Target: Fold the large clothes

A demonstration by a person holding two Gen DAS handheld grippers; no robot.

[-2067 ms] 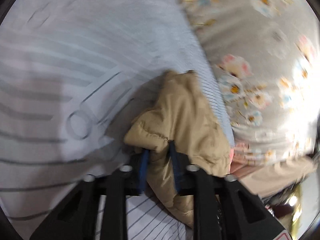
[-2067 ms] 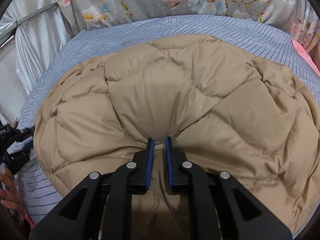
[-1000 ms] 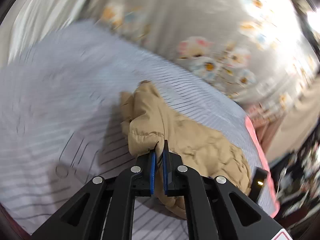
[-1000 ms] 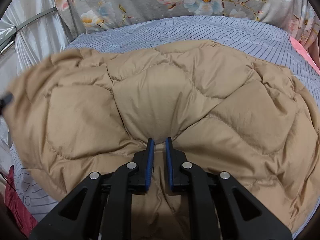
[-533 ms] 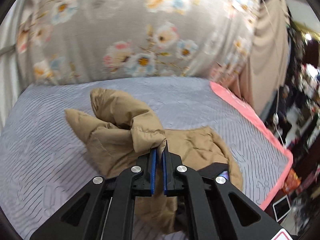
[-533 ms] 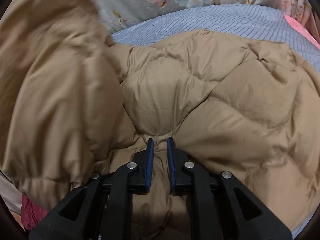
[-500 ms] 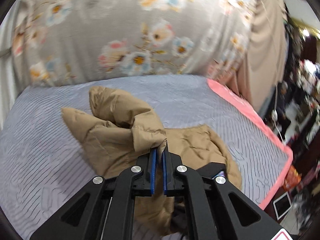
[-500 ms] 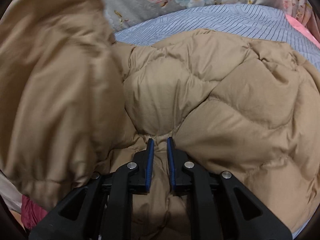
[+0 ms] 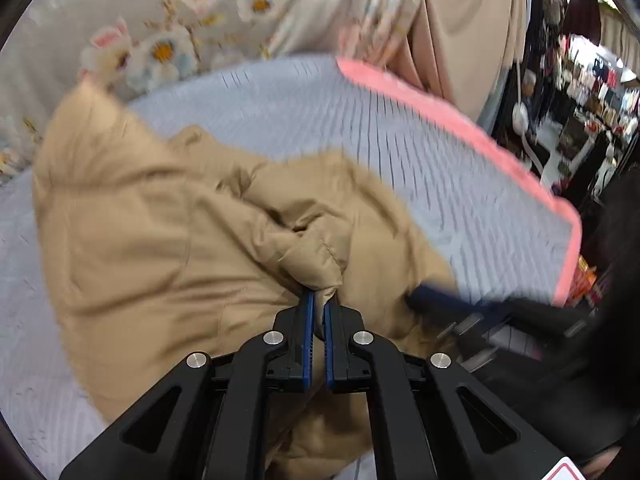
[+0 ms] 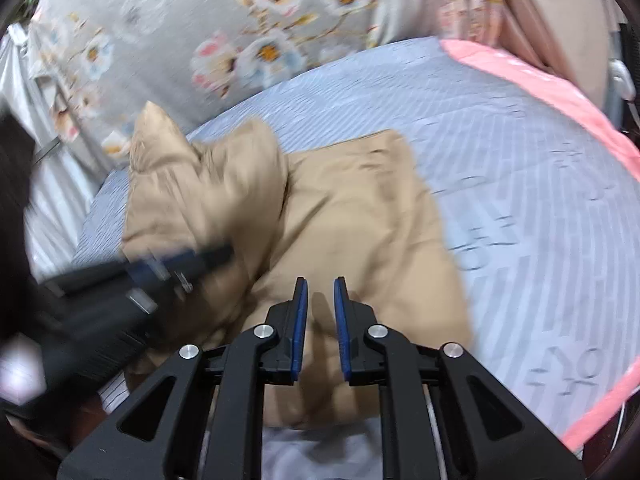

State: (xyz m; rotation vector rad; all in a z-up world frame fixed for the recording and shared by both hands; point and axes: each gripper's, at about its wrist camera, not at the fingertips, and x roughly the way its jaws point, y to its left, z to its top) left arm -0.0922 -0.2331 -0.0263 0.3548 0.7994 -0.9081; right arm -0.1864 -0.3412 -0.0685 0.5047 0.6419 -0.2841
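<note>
left gripper (image 9: 316, 312) jaws clamped on a fold of the tan quilted puffer jacket (image 9: 160, 240) | right gripper (image 10: 320, 300) jaws slightly apart, nothing between, over jacket | carry fold across flat, release once edges align | jacket lies on grey striped bed (image 10: 520, 160), pink-edged | floral curtain (image 10: 240, 20) behind

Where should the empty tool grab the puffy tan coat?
Probably the coat's far corner, coming from above. That part lies flat and free on the sheet, while the left tool already pinches the bunched edge nearer us.
</note>
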